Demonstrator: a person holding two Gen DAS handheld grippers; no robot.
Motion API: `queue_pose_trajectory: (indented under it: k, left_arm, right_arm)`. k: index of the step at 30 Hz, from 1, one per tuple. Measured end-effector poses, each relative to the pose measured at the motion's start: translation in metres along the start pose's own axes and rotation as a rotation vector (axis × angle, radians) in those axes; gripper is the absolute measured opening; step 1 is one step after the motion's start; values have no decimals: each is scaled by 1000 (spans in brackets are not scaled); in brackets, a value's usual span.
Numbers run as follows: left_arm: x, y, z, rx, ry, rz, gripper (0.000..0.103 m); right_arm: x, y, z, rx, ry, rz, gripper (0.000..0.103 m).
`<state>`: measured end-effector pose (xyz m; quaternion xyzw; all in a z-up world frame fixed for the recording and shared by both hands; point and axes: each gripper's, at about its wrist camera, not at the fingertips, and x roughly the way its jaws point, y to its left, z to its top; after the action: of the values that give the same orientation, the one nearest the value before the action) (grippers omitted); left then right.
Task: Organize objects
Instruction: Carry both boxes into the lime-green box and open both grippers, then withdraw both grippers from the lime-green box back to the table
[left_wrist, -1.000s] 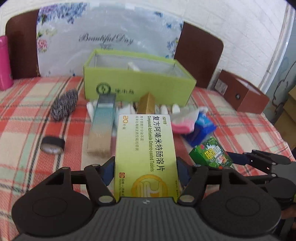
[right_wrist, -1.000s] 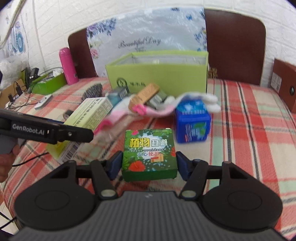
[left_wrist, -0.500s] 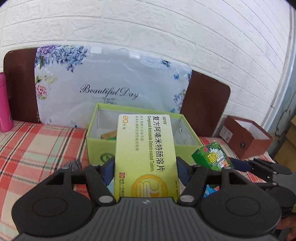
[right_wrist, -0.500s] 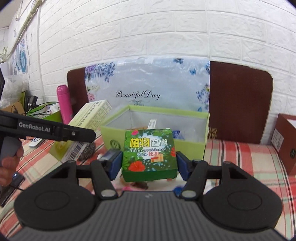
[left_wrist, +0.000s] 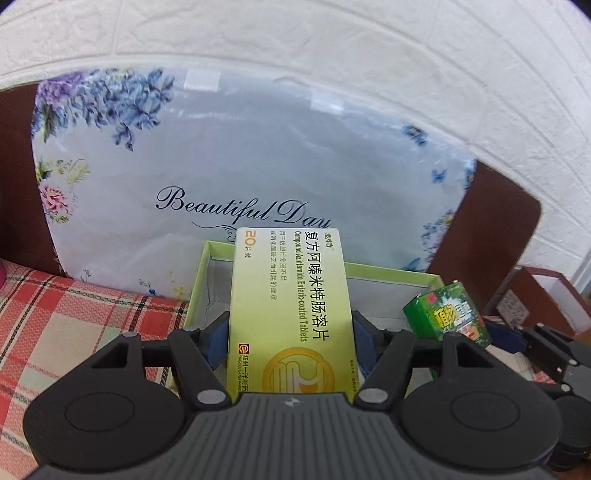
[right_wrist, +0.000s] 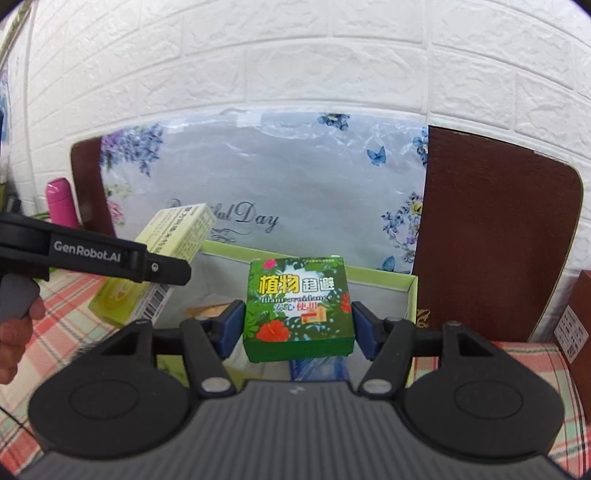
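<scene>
The left claw (left_wrist: 290, 332) is clamped on a yellow-green tablet box (left_wrist: 290, 314), its blue pads pressed against the box's long sides. The box stands on end, held over the near edge of the open green bin (left_wrist: 207, 266), at about 12 o'clock from the claw. The right claw (right_wrist: 297, 326) is closed on a small green box (right_wrist: 297, 306) printed with leaves and red flowers, gripped at both sides and held in front of the bin's (right_wrist: 412, 291) opening.

In the left wrist view the green box (left_wrist: 447, 317) sits at 3 o'clock, tilted, just beside the bin's right corner. In the right wrist view the tablet box (right_wrist: 166, 258) shows at 9 o'clock, slanted, behind the black arm of the left claw (right_wrist: 147, 264).

The bin rests on a red plaid tabletop (left_wrist: 74, 317). Behind it a floral panel (left_wrist: 240, 166) reading "Beautiful Day" leans upright. A pink bottle (right_wrist: 61, 203) stands at 10 o'clock in the right wrist view.
</scene>
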<state>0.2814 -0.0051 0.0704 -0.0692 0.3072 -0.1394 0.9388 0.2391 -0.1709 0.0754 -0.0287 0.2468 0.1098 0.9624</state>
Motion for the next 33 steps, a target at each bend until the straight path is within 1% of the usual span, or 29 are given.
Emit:
queue_pose_trajectory:
  k: [3, 5, 6, 7, 9, 10, 12, 15, 19, 23, 27, 29, 33]
  left_arm:
    - [17, 4, 3, 8, 12, 14, 69]
    - [25, 8, 4, 0, -3, 24, 71]
    - [28, 10, 5, 0, -4, 26, 77]
    - [29, 13, 5, -1, 4, 25, 80]
    - [28, 19, 1, -20, 9, 6, 80]
    - [26, 21, -1, -33, 11, -2, 80]
    - [20, 26, -6, -56, 16, -8, 80]
    - [10, 25, -10, -72, 24, -3, 80]
    - [-15, 11, -12, -36, -6, 2, 80]
    - [-50, -3, -18, -12, -22, 19, 80]
    - [-92, -9, -38, -8, -63, 5, 81]
    - [-108, -11, -52, -12, -68, -1, 81]
    - [-132, -14, -83, -26, -57, -9, 81]
  right_arm:
    - [24, -3, 1, -2, 25, -16, 61]
    - [38, -4, 0, -6, 31, -23, 62]
    - [43, -4, -2, -13, 27, -19, 64]
    - [47, -4, -4, -22, 32, -17, 79]
    - [48, -3, -9, -31, 39, -17, 100]
    - [45, -2, -13, -40, 27, -13, 101]
    - [36, 2, -18, -77, 8, -21, 103]
    - [21, 9, -23, -125, -28, -48, 103]
    - [-4, 12, -19, -137, -55, -59, 103]
    - [-35, 13, -15, -127, -88, -70, 103]
    - [-77, 10, -23, -99, -134, -61, 103]
    - [-97, 8, -32, -71, -147, -51, 103]
    - [-130, 7, -57, -34, -133, -39, 103]
